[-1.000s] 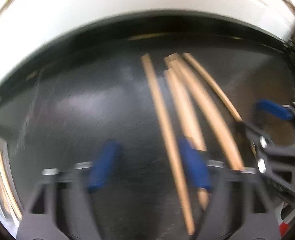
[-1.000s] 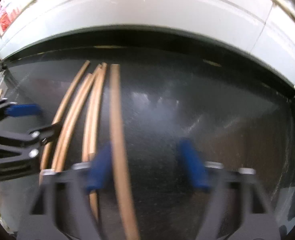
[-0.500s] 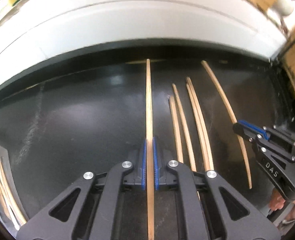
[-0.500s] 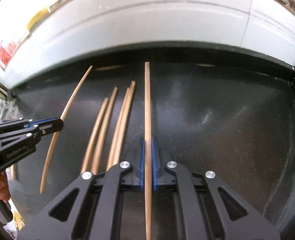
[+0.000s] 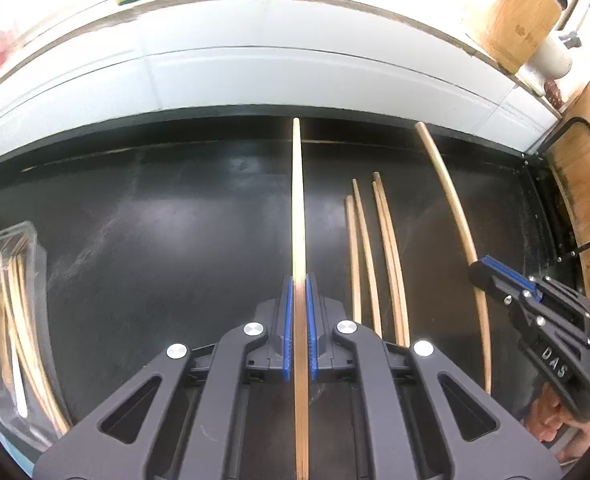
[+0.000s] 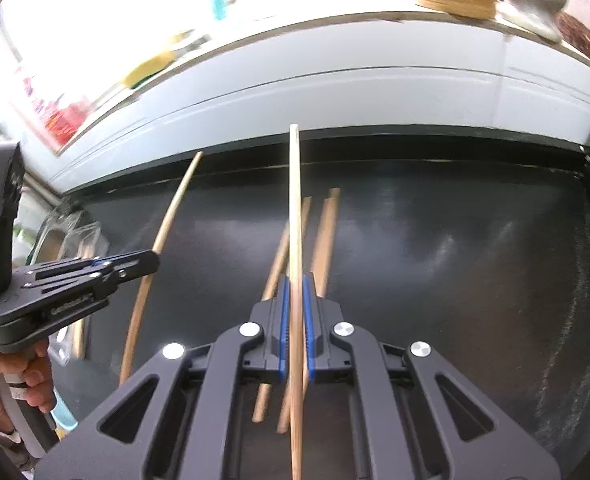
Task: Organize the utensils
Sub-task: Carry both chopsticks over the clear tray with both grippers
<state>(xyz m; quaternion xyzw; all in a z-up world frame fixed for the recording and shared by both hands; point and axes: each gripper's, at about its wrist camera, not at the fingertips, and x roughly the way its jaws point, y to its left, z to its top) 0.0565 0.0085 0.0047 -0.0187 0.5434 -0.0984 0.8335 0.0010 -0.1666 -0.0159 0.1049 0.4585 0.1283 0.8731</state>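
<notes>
tray: far left on bench, chopsticks inside | left gripper: clamped on one chopstick, pointing to the wall | loose chopsticks: four lying on bench between the grippers | right gripper: clamped on another chopstick

Tan wooden chopsticks lie on a glossy black tabletop. Both black claws, left claw and right claw, have blue pads.
</notes>
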